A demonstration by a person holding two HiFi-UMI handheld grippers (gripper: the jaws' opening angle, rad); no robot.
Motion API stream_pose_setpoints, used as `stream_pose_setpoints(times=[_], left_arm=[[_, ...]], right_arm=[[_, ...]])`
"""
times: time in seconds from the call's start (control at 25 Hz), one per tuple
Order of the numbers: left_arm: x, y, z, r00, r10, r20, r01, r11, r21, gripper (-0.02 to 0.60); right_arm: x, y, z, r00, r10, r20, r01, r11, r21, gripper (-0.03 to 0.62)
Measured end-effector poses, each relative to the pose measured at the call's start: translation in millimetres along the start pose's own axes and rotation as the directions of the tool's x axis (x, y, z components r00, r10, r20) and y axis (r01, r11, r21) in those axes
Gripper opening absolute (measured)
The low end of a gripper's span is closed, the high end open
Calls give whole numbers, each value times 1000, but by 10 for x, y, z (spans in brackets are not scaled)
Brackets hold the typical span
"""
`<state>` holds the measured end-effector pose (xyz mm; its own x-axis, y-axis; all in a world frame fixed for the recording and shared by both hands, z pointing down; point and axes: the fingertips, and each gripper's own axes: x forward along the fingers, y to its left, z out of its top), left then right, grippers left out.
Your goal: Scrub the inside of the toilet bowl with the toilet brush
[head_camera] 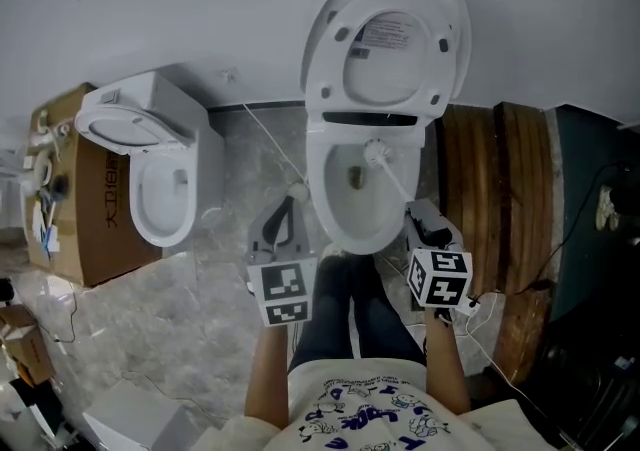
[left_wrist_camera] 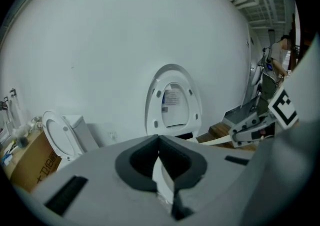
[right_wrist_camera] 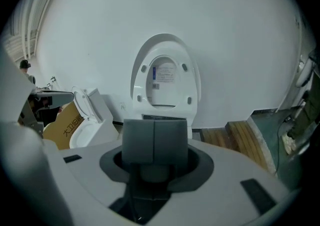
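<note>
A patterned shirt (head_camera: 365, 409) and dark trouser legs (head_camera: 350, 304) fill the near edge of the head view. Just beyond them, the right gripper (head_camera: 416, 211) is clenched on the white handle of the toilet brush (head_camera: 393, 179). The brush head (head_camera: 375, 150) sits inside the toilet bowl (head_camera: 335, 214) against its far wall, below the raised lid (head_camera: 388, 34). The left gripper (head_camera: 287, 207) hangs near the bowl's left rim, jaws pressed together with nothing between them. Farther left stand a second toilet (head_camera: 150, 119) and a cardboard box (head_camera: 90, 209). Wooden planks (head_camera: 490, 189) lie to the right.
</note>
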<state>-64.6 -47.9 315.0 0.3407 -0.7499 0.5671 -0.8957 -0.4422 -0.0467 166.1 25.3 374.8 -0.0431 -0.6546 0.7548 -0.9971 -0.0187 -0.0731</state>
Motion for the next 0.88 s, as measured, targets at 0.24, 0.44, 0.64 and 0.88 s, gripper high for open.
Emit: stream_pose_setpoints(times=[0.24,0.44,0.64,0.88], left_arm=[[191,-58,-149,999,4,-37,-5,1000,-10,2],[342,-80,-291,998,6,-68,-7,1000,-14,2],[489,-102,-451,996,6,-93,-8,1000,-24,3],[624,-159,-641,993,-1,-118,-3,1000,-30,2]], right_arm=[[267,-74,-180,998,11,-65,-11,1000,-9,167],[520,-135,-328,994,13,-106,-14,1000,-10,167],[833,-172,-497,988,17,-155,-15,1000,15,167],[1224,-210,-743,975,21,-222,-20,1000,8,167]])
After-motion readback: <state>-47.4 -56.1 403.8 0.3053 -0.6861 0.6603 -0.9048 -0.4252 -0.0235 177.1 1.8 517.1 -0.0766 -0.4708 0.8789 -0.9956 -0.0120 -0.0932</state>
